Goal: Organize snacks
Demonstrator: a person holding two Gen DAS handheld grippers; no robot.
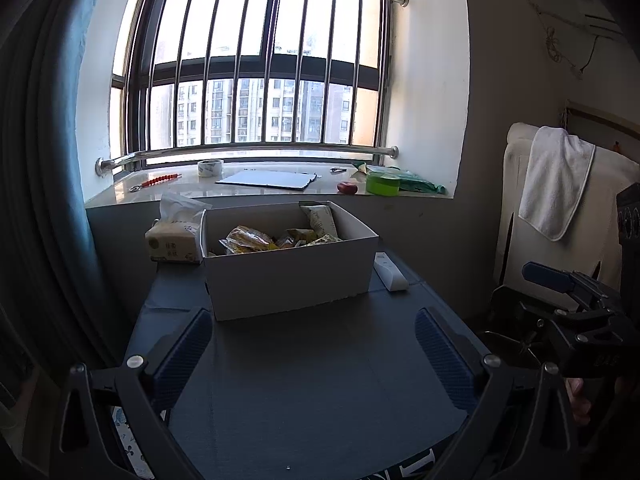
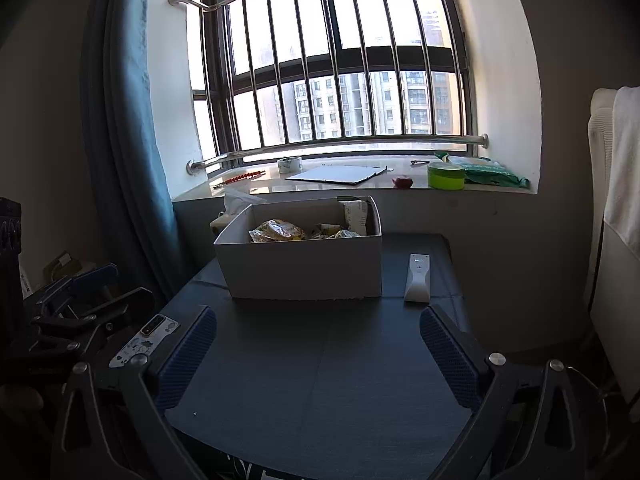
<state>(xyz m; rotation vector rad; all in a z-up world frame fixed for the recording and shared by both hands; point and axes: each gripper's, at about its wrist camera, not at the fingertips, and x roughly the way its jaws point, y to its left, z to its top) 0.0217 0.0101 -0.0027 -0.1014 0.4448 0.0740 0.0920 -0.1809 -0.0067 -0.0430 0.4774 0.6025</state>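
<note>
A white cardboard box [image 1: 288, 276] stands on the dark table [image 1: 312, 380] below the barred window, and the snacks [image 1: 256, 238] lie inside it: crinkled yellow packets along the bottom and a pale, taller packet [image 1: 320, 218] leaning upright at the far right corner. Only the tops of the packets clear the box wall, so their number and print cannot be made out. The left gripper [image 1: 314, 352] hovers over the near part of the table with its blue-padded fingers spread wide and nothing between them; the right gripper [image 2: 318, 348] is likewise wide open and empty. Each gripper shows at the edge of the other's view, dark and partly cut off. A tissue pack [image 1: 174, 242] sits just beside the box's left wall in the left wrist view; from the right wrist it is almost wholly hidden behind the box. A white remote [image 2: 417, 278] lies on the table just right of the box. A phone [image 2: 146, 340] lies at the table's left edge, partly covered by the right gripper's finger. On the windowsill [image 1: 192, 190] sit a tape roll [image 1: 210, 168], a flat white sheet [image 1: 266, 180], a green tub [image 1: 383, 184] and a small red object [image 1: 347, 187] too small to identify. A white towel [image 1: 554, 182] hangs over a chair at right.
</note>
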